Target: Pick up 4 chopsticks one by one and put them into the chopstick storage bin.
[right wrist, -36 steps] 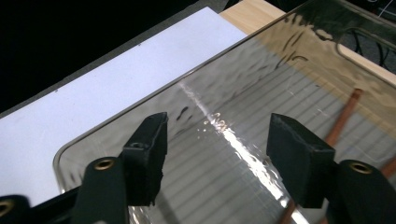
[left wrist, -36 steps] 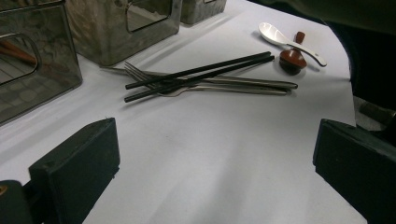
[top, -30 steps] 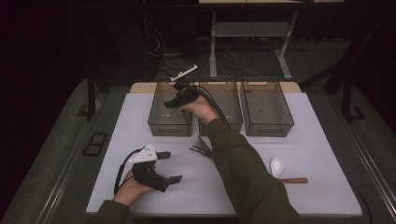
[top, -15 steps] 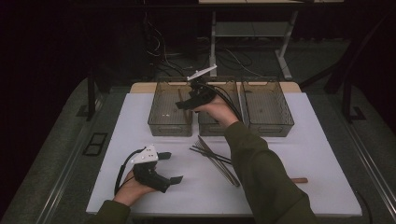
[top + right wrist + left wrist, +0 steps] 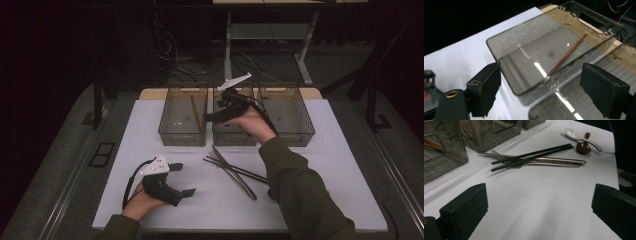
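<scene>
I find my right gripper (image 5: 212, 117) jaws wide and empty above the left bin (image 5: 529, 57), brown chopstick (image 5: 566, 56) lying between them, while my left gripper (image 5: 182, 186) gapes beyond-reach of black chopsticks (image 5: 531, 157).

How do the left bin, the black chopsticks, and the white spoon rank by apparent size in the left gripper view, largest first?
1. Left bin, nearest and cut off by the frame edge.
2. Black chopsticks.
3. White spoon, though it lies farthest from the camera, so its true size is unsure.
</scene>
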Tool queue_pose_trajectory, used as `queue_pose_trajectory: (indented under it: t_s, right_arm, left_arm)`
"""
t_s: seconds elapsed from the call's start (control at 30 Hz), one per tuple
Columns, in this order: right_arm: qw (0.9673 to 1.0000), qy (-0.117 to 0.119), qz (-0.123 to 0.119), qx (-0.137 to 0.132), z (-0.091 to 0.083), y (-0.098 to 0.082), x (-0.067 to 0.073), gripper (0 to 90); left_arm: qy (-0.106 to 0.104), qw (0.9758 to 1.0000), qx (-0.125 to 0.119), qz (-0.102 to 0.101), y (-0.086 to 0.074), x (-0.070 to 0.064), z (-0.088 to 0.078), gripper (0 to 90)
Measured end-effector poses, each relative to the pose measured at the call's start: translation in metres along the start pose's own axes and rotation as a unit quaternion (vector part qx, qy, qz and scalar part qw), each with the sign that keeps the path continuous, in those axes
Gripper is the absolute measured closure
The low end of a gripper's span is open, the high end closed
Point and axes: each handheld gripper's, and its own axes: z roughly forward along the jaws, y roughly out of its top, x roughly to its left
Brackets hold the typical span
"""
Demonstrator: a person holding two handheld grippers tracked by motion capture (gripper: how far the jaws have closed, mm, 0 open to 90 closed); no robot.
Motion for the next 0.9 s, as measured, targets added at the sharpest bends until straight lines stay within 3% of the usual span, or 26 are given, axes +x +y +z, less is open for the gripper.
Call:
queue_pose_trajectory:
  t_s: [0.4,0.9]
  right_arm:
    - [1.0000,-0.004,-0.007,-0.004,-0.042,-0.031,-0.006,16.7]
    - [0.9998,-0.005,0.007,-0.018,-0.082,-0.076,-0.013,16.7]
  left_arm:
    - [0.001,1.0000,0.001,-0.002,0.000,0.000,0.000,0.0]
    - [0.003,1.0000,0.002,-0.002,0.000,0.000,0.000,0.0]
